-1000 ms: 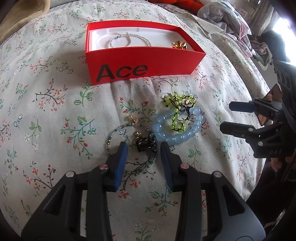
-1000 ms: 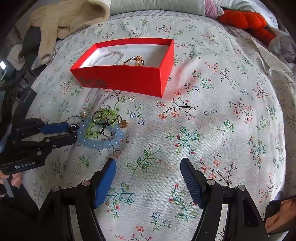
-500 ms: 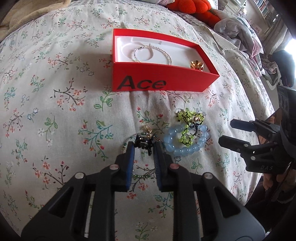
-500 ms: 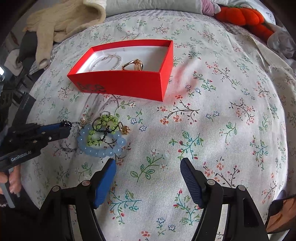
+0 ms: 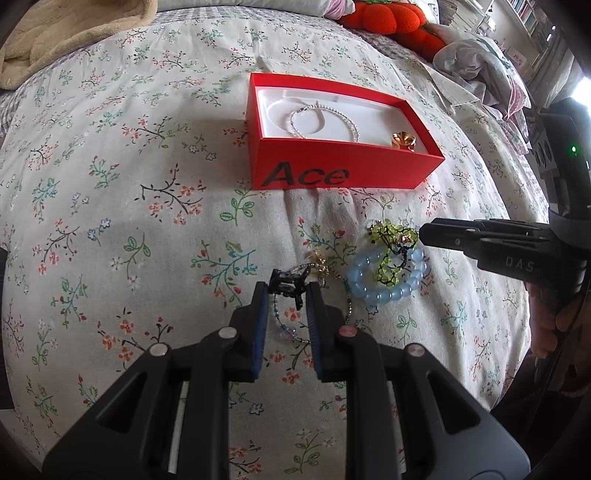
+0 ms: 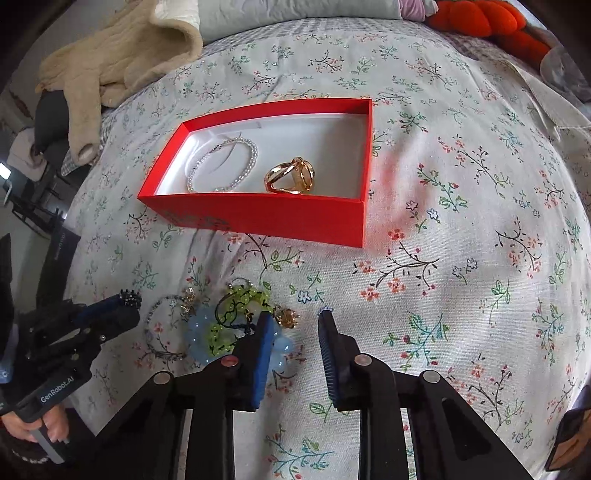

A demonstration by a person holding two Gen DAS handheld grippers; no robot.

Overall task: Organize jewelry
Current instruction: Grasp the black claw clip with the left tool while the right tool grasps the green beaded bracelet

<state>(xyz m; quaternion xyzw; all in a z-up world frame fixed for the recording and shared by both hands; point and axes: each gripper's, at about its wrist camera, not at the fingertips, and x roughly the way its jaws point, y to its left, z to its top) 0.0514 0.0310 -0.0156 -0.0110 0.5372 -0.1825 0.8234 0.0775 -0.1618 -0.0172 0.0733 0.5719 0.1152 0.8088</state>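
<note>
Red cardboard, the box (image 5: pixel 343 173) with "Ace" printed on its near wall sits open on the flowered bedspread (image 5: pixel 110 206), and in it lie a pearl bracelet (image 6: pixel 221 166) and a gold ring (image 6: pixel 291 177), side by side but apart.

My left fingers (image 5: pixel 286 291) have closed on a small black beaded piece (image 5: pixel 288 282); it sits pinched between the blue pads at their tips. Under them lies a thin beaded bangle (image 5: pixel 291 325) on the bedspread, with a small gold charm (image 5: pixel 321 260) just beyond it; whether the black piece is joined to that bangle I cannot tell.

My right fingers (image 6: pixel 293 321) are closing. From the right camera nothing lies between the pads, only bedspread; the left pad rests over the edge of the pale blue bead bracelet (image 5: pixel 384 284), and a small gold earring (image 6: pixel 286 317) lies just ahead of the gap. From the left camera the tips sit right against the green beaded bracelet (image 5: pixel 391 254), which lies tangled on top of the blue one.

That pile of loose jewelry sits in front of the box, near it but not touching. A cream blanket (image 6: pixel 122 62) and an orange plush (image 5: pixel 388 22) lie at the far edge of the bed.
</note>
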